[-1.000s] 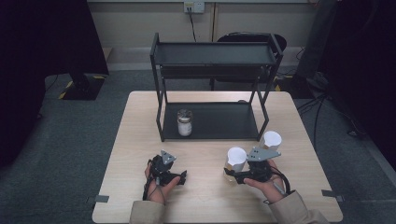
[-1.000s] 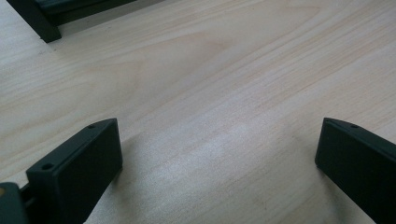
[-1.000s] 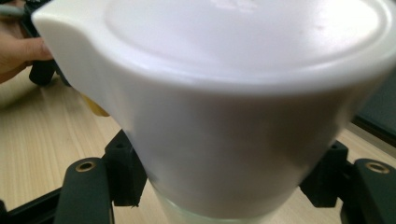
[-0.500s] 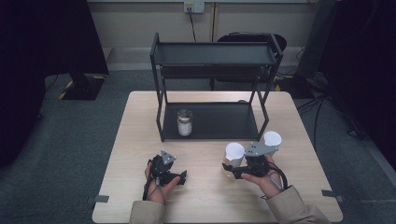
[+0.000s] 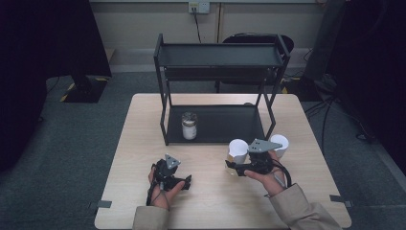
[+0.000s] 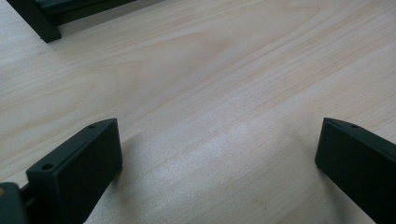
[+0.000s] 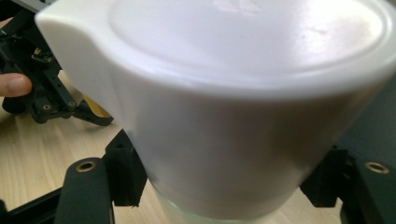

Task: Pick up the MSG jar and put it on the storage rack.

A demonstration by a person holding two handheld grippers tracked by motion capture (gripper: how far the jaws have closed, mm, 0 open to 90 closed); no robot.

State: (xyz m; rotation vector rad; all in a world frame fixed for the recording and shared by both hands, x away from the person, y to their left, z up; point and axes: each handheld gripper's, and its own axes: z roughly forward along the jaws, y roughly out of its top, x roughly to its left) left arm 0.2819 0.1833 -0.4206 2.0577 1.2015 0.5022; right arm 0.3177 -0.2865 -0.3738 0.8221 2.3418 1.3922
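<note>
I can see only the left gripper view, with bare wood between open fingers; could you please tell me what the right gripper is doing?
Observer: The right gripper is shut on a clear jar with a wide white plastic lid.
Operator: Is anything close beside it?
Observer: A second white-lidded container stands just beside that jar.
Operator: And the black rack?
Observer: A small glass jar with a silvery lid stands on the black metal rack's lower shelf.
</note>
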